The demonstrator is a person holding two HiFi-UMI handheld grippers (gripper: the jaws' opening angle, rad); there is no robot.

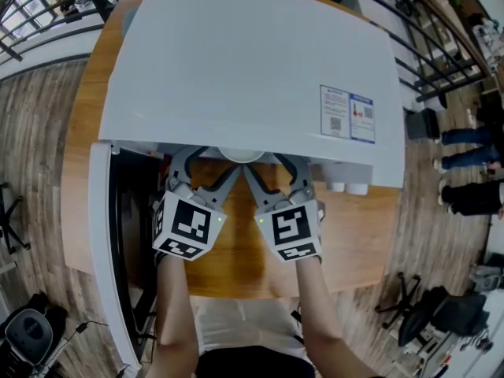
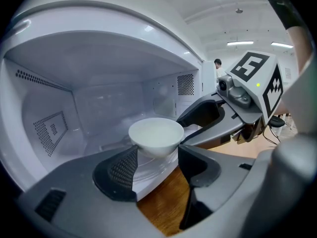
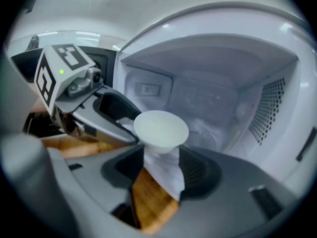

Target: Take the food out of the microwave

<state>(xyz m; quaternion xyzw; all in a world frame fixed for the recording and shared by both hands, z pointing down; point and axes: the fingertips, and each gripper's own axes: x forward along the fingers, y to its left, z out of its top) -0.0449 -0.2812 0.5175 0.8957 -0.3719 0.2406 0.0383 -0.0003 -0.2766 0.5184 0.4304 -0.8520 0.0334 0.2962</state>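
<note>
A white bowl (image 1: 240, 156) stands at the front of the open microwave (image 1: 236, 61), its rim just showing under the top edge. In the left gripper view the bowl (image 2: 156, 135) rests on a clear turntable, just beyond the tips of my left gripper (image 2: 156, 165), whose jaws stand wide apart. My right gripper (image 3: 161, 170) is also spread wide, with the bowl (image 3: 161, 128) just ahead of its gap. From above, the left gripper (image 1: 203, 164) and right gripper (image 1: 276, 164) sit side by side, angled inward toward the bowl. Whether any finger touches it is unclear.
The microwave door (image 1: 102, 242) hangs open at the left, close beside my left arm. The microwave sits on a wooden table (image 1: 354, 242). Two small white cylinders (image 1: 346, 186) stand by its front right corner. People's legs (image 1: 472, 164) and chairs are on the floor at the right.
</note>
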